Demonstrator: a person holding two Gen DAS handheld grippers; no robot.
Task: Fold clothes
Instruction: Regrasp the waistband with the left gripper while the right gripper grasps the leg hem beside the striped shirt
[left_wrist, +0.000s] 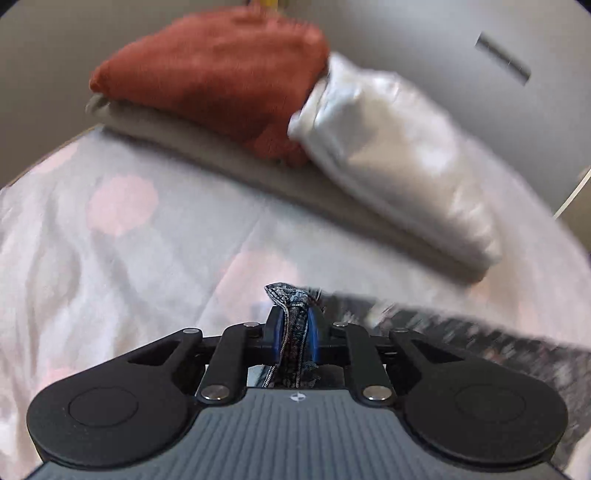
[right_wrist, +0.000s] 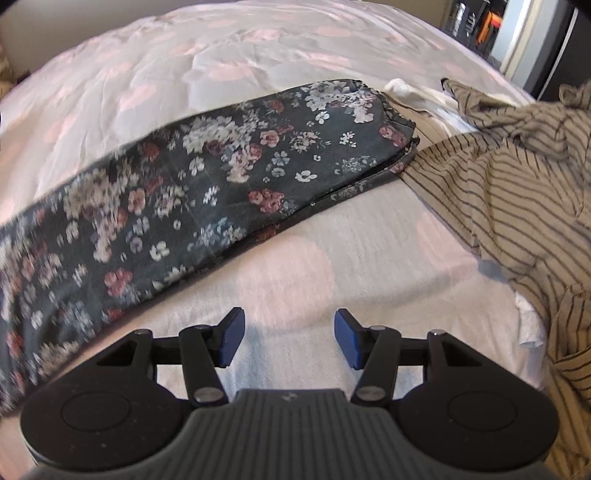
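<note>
A dark floral garment (right_wrist: 207, 173) lies in a long folded band across the bedsheet (right_wrist: 388, 258) in the right wrist view. My left gripper (left_wrist: 296, 325) is shut on an edge of that floral cloth (left_wrist: 291, 295); the fabric is pinched between the blue pads and trails off to the right, blurred. My right gripper (right_wrist: 289, 338) stands open just above the sheet, in front of the floral band, with nothing between its fingers.
A stack of folded clothes lies ahead of the left gripper: a rust-red piece (left_wrist: 210, 70) on a beige one (left_wrist: 221, 162), with a silvery white one (left_wrist: 399, 155) beside. A crumpled striped tan shirt (right_wrist: 517, 192) lies to the right of the floral garment.
</note>
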